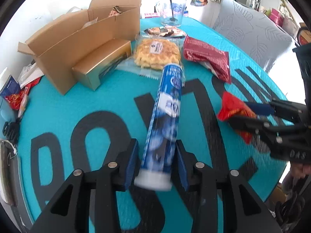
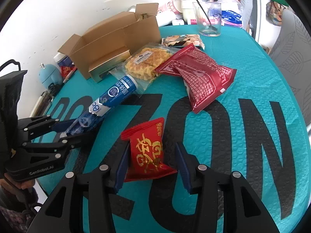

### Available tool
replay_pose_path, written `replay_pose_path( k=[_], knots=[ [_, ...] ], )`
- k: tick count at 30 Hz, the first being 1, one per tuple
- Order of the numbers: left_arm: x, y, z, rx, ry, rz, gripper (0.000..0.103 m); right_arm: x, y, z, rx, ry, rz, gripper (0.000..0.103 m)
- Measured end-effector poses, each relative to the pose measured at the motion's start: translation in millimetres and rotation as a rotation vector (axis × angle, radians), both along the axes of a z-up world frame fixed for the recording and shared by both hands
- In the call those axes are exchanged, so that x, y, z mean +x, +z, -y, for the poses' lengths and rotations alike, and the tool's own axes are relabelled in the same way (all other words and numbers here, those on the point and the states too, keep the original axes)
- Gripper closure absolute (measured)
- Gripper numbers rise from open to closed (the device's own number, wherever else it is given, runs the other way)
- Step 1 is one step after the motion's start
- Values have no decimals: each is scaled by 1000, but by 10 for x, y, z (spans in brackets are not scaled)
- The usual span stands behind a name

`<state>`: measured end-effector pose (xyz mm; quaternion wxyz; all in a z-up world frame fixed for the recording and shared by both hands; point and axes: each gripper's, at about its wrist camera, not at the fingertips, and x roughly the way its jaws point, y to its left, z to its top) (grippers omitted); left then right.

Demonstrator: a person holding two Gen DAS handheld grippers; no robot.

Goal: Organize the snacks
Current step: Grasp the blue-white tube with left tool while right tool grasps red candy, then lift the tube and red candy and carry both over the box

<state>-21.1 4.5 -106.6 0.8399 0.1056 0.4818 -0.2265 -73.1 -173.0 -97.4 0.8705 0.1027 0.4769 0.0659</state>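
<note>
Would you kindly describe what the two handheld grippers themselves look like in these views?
Both are alike: the left gripper and the right gripper have matte black angular plastic bodies with triangular cut-outs, round silver pivot pins, and jaws lined with ribbed dark blue pads. White lettering is printed on each body's side. No cables show. A dark sleeve appears behind each.

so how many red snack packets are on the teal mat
2. The small red packet lies between the right gripper's fingers; the large red packet lies right of the waffle. More may be hidden inside the cardboard box.

A blue tube [image 1: 165,116] with a white cap lies lengthwise between the left fingers [image 1: 132,161]; a small red packet [image 2: 147,151] lies between the right fingers [image 2: 183,167].
</note>
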Motion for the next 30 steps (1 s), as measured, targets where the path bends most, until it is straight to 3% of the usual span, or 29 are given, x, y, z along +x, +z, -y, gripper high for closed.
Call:
replay_pose_path(
  k=[10, 12, 13, 14, 21, 30],
  knots=[
    [155, -25, 165, -17, -16, 31, 66, 68, -13, -54, -69, 0, 6, 47],
    [162, -25, 180, -9, -20, 39, 74, 71, -15, -74, -92, 8, 6, 48],
    [167, -23, 189, 3, -22, 44, 75, 68, -15, -87, -106, 10, 9, 56],
    [177, -21, 193, 1, -23, 42, 75, 64, -12, -96, -113, 12, 16, 72],
    [185, 3, 108, -64, -20, 2, 75, 74, -9, -86, -83, 9, 17, 73],
    [103, 173, 53, -86, -29, 31, 75, 84, 79, -184, -35, 52, 35, 73]
  ],
)
